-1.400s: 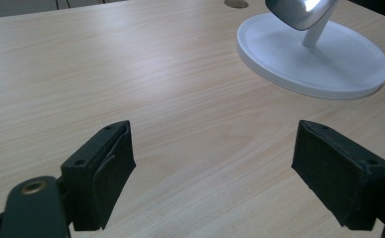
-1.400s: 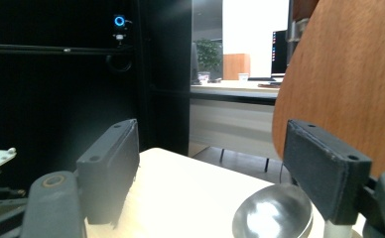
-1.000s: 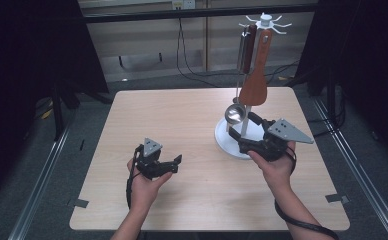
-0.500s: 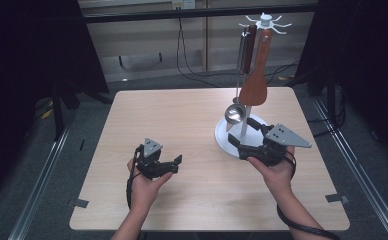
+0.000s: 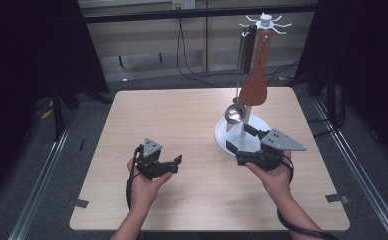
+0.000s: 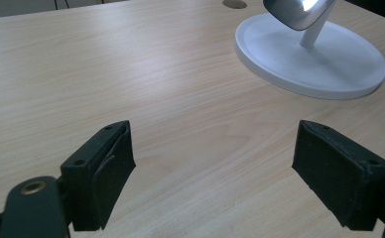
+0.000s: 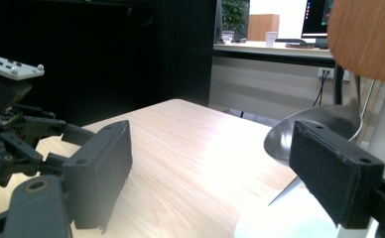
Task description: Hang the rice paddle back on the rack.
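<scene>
Standing at the near side of the table (image 5: 182, 115), a person holds one gripper in each hand. The left gripper (image 5: 174, 164) is low over the bare wood, in the near left part of the table, and its jaws are wide apart with nothing between them. In the left gripper view the two black pads (image 6: 106, 168) frame only the wood, and the white base (image 6: 309, 54) of the stand lies farther ahead to the right.

The right gripper (image 5: 241, 139) is at the near edge of this base (image 5: 222, 137), pointing to the left and a little away from the person. Its jaws are also apart and hold nothing. One jaw is over the base and the other is just beside its rim; if they touch it, I cannot tell.

The stand (image 5: 265, 20) is on the right half of the table. A wooden spatula (image 5: 253, 87) and a steel ladle (image 5: 234, 114) hang from its top. The bowl of the ladle (image 7: 314, 131) hangs just above the base, close in front of the right gripper, behind one of its pads in the right gripper view. The spatula blade (image 7: 366, 34) is above it.
</scene>
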`<state>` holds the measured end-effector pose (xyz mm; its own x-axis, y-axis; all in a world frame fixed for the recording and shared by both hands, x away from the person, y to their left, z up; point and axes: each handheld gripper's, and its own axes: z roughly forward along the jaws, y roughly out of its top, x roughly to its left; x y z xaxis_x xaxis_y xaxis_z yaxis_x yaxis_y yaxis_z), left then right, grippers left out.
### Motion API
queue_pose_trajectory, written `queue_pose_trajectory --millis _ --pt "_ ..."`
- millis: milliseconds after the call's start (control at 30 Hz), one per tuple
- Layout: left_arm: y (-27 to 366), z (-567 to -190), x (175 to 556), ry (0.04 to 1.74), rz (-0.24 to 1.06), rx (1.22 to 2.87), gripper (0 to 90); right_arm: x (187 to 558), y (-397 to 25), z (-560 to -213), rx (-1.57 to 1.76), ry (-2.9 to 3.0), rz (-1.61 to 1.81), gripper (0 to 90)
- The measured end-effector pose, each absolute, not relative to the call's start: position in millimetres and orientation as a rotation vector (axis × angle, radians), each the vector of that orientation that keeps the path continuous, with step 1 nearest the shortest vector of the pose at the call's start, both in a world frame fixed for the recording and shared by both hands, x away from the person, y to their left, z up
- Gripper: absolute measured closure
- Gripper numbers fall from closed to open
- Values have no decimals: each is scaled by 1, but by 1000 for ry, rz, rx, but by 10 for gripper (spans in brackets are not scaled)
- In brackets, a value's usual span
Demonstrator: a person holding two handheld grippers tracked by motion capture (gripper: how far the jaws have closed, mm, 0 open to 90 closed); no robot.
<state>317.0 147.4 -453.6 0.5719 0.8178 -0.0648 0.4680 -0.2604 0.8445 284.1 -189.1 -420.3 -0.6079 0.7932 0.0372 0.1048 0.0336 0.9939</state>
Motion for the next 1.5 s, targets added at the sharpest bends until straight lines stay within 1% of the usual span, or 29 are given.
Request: queue_pose_trajectory --millis 767,1500 --pt "144 -455 316 1034 478 1904 157 286 -191 -440 883 1879 1543 169" --pt "142 -456 315 1021 467 1904 155 290 -193 -450 917 1909 1506 175"
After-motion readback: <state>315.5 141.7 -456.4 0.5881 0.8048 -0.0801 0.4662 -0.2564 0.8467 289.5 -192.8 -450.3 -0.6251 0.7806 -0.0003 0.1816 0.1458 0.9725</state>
